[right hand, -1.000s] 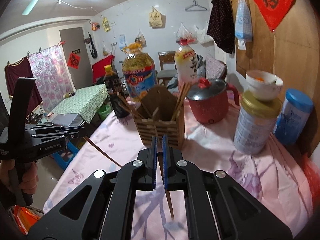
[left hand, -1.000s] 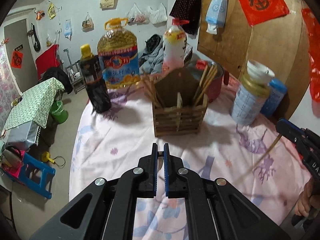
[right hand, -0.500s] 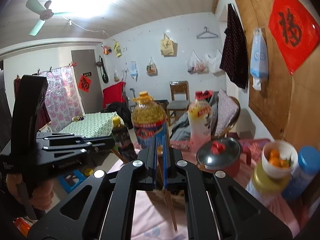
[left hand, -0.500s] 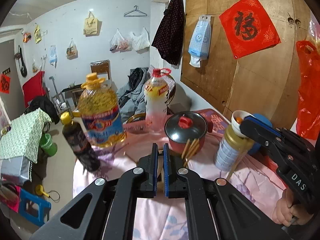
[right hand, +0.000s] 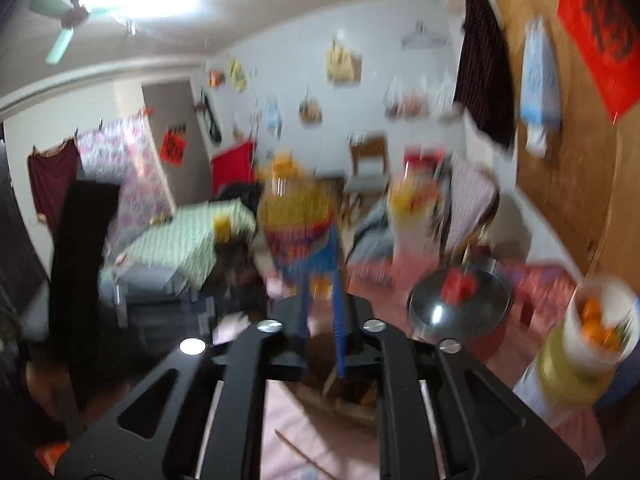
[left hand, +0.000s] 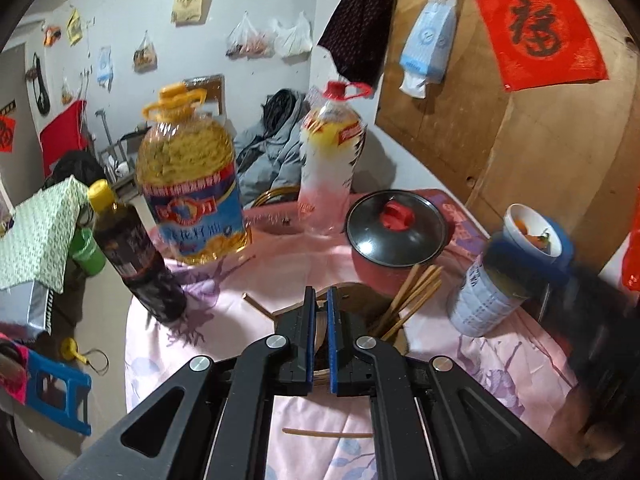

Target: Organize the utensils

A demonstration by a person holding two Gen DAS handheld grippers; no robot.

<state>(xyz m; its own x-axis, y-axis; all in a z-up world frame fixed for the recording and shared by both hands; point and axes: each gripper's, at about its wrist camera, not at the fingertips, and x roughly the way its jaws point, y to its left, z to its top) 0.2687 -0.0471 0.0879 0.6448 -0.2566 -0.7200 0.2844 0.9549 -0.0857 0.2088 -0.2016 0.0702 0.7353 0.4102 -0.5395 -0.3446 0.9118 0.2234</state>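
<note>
Several chopsticks (left hand: 416, 296) already stand in the wooden holder (left hand: 360, 312), leaning up and to the right with their long axes tilted toward the red pot (left hand: 396, 236); the holder sits on the pink-clothed desk (left hand: 224, 312) just in front of that pot and is mostly hidden behind the left claw (left hand: 319, 340). One loose chopstick (left hand: 326, 434) lies flat on the cloth beneath that claw, its long axis running left to right across the view, and another stick end (left hand: 256, 305) pokes out to the left of the holder, slanting up and left — so by my reading the job is partly done, with at least one stick yet to be gathered. The left claw is clenched almost shut, with something pale and wooden showing in the thin slot between its blue pads; whether it grips that or merely hangs over it I cannot tell. The right claw (right hand: 322, 320) is smeared by motion blur; its blue pads stand a little apart and nothing shows between them, though the blur leaves this unsure. Behind the holder stand a big oil jug (left hand: 188, 184), a dark sauce bottle (left hand: 136, 256), a clear bottle (left hand: 332, 160), and a tin (left hand: 484, 300) topped by a white bowl (left hand: 528, 232) — none need moving.
</note>
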